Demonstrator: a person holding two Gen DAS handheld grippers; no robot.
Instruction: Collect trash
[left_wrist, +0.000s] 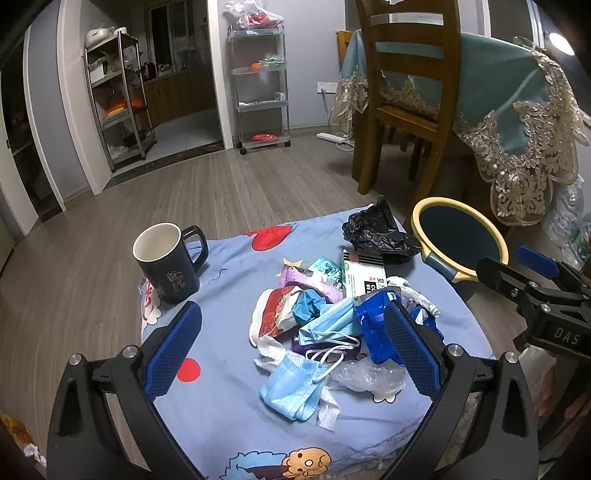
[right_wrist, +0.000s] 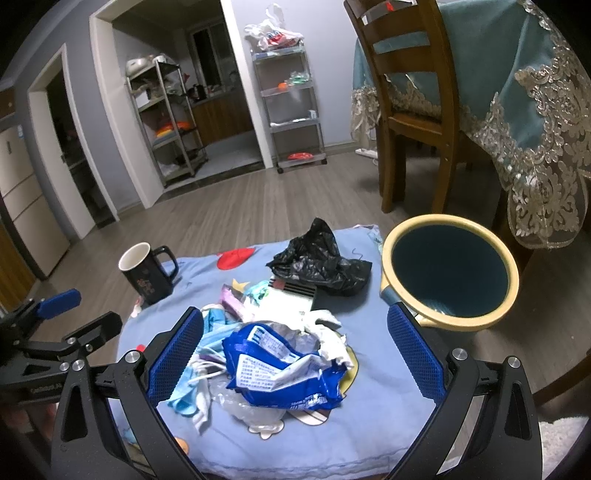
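Observation:
A pile of trash lies on a blue cartoon-print cloth (left_wrist: 229, 288): light blue face masks (left_wrist: 291, 387), a blue-and-white wrapper (right_wrist: 284, 365), a black plastic bag (right_wrist: 317, 262), tissue, a clear film and small packets. A cream-rimmed blue bin (right_wrist: 448, 271) stands at the cloth's right edge, also in the left wrist view (left_wrist: 460, 240). My left gripper (left_wrist: 291, 343) is open over the masks. My right gripper (right_wrist: 295, 350) is open around the blue wrapper, not touching it.
A black mug (left_wrist: 168, 258) with a white inside stands at the cloth's left. A wooden chair (left_wrist: 406, 92) and a table with a teal lace-edged cloth (left_wrist: 517, 110) stand behind the bin. Metal shelves (left_wrist: 264, 81) line the far wall.

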